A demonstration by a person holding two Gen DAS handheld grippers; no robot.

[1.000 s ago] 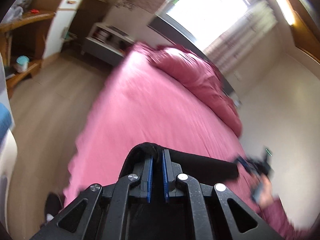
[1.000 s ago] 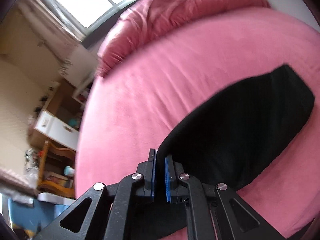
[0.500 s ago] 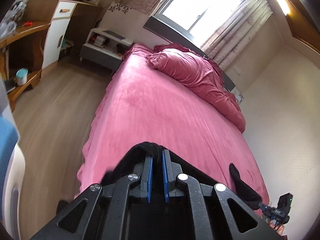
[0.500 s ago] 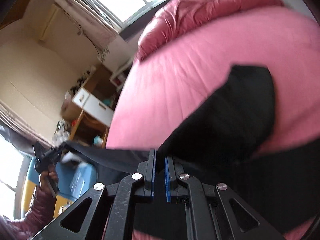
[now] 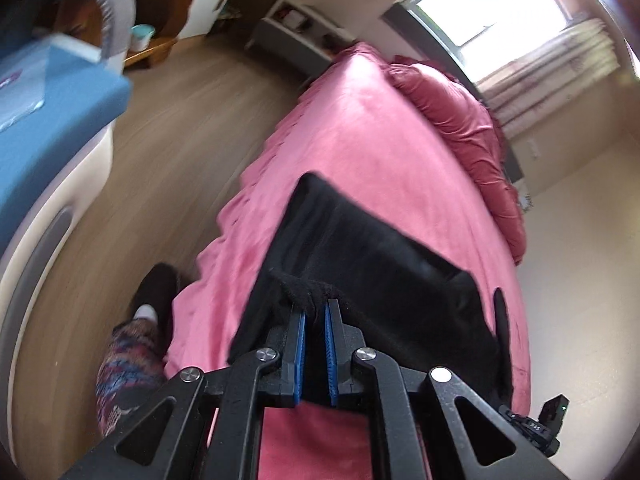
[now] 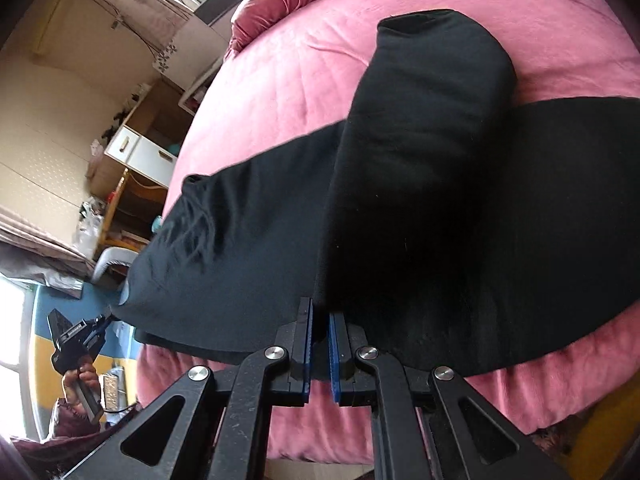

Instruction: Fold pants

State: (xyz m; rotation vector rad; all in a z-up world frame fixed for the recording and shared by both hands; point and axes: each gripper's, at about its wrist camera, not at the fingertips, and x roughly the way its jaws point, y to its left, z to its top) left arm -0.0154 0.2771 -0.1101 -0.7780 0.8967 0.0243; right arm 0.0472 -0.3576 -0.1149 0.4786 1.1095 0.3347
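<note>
Black pants [image 5: 372,256] lie spread over the near part of a pink bed [image 5: 368,128]. My left gripper [image 5: 314,312] is shut on a bunched edge of the pants near the bed's left side. In the right wrist view the pants [image 6: 400,184] show one leg [image 6: 436,80] reaching away over the bed [image 6: 288,92]. My right gripper [image 6: 319,320] is shut on the pants' near edge. The left gripper also shows in the right wrist view [image 6: 78,338], holding the far end of the stretched cloth.
A crumpled pink duvet [image 5: 460,120] lies along the far side of the bed under a window. Wooden floor [image 5: 180,120], a blue-topped white unit [image 5: 48,92] and wooden shelves stand left. The person's leg and black shoe [image 5: 154,292] are by the bed edge.
Both grippers have swung down toward the bed with the pants. The cloth, held up between them before, now lies spread on the bed with one leg stretched away.
</note>
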